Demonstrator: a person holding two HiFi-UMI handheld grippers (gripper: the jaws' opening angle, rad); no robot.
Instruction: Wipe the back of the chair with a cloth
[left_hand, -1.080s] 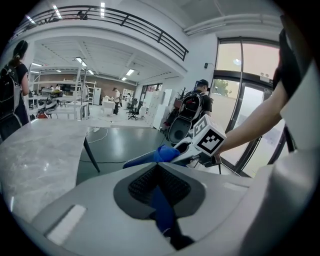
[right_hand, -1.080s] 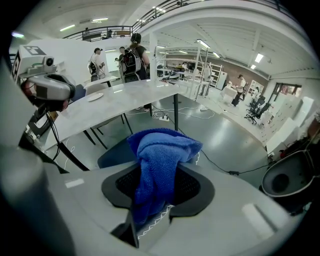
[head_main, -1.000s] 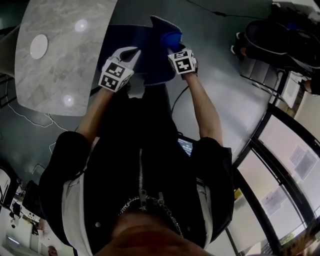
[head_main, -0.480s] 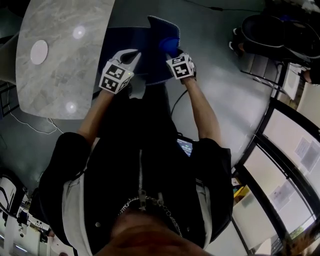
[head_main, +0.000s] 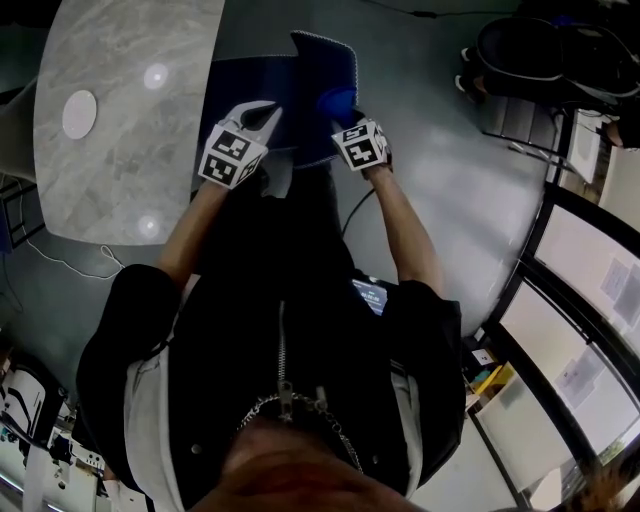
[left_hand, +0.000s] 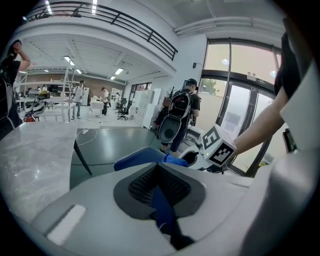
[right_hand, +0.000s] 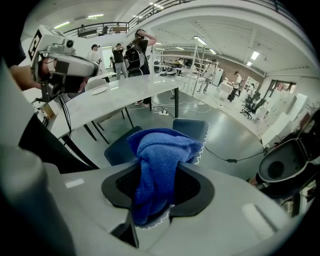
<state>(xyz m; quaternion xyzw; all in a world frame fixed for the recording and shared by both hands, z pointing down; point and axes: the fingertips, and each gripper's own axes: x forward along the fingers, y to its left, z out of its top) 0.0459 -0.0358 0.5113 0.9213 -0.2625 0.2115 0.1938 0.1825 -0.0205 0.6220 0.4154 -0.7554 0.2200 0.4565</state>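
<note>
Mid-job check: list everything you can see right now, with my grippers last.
chair: one, dark blue, ahead, beside the table
cloth: one, blue, bunched, at the chair's back
table: one, grey marble, on the left
white disc: one, on the table
office chair: one, black, far right
people: several, in the hall behind
left gripper: one, white, shut on the chair's edge
right gripper: one, white, shut on the cloth
</note>
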